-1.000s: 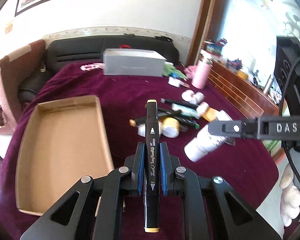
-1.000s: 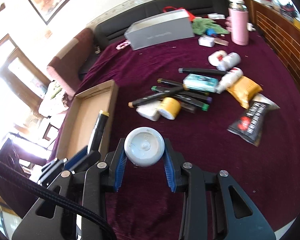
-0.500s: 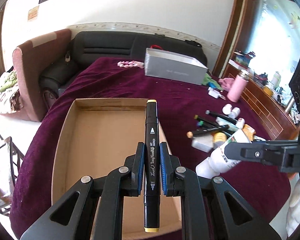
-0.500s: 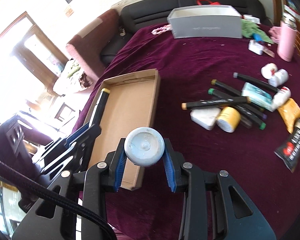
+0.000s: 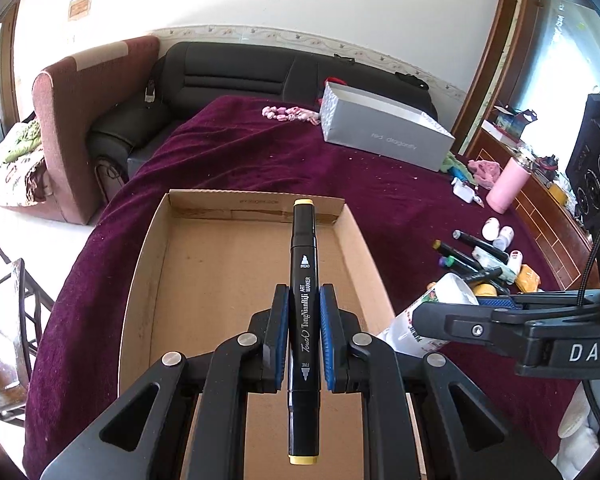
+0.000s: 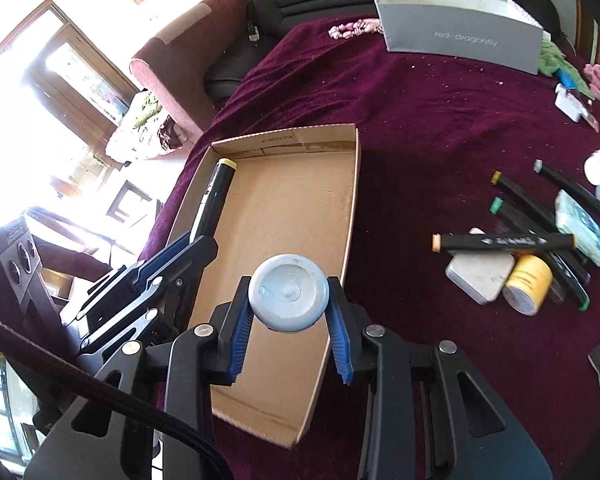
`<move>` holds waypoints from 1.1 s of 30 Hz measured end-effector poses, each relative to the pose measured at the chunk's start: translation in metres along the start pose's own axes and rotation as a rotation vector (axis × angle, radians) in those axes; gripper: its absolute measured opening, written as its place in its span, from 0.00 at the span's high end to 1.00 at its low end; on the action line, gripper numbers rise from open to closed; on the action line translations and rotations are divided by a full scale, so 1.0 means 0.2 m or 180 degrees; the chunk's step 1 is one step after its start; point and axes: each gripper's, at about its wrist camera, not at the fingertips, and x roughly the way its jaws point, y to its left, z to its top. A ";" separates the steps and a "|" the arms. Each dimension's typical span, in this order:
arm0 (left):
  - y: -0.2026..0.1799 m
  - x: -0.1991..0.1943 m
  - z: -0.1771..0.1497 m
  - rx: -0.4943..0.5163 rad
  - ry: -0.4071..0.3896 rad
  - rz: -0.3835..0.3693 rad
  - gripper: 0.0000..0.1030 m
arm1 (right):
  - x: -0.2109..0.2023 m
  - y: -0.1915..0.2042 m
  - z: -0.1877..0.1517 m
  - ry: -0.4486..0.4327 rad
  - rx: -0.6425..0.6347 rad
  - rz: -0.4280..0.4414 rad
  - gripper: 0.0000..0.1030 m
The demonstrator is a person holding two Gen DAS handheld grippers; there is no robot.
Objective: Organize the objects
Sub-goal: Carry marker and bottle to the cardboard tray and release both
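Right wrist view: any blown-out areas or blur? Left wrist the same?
Right wrist: window at upper left is blown out, washing the marker and the box's left wall; bottle in the tongs is sharp. Left wrist: even light, mild glare at the right-edge window; strong fisheye bending in both.

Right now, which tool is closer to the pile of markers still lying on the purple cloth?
Right. The right tool, gripping a white bottle, is at the cardboard tray's edge nearest the marker pile. The left tool, holding a black marker, is over the tray, farther away.
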 end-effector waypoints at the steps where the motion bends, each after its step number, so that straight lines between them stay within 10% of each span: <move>1: 0.01 0.01 0.00 0.0001 0.0012 0.0004 0.89 | 0.02 0.00 0.01 0.0022 0.0001 -0.0007 0.68; 33: 0.12 0.48 0.15 -0.0050 0.0573 -0.0012 0.89 | 0.43 -0.07 0.43 0.0452 0.0110 -0.0198 0.68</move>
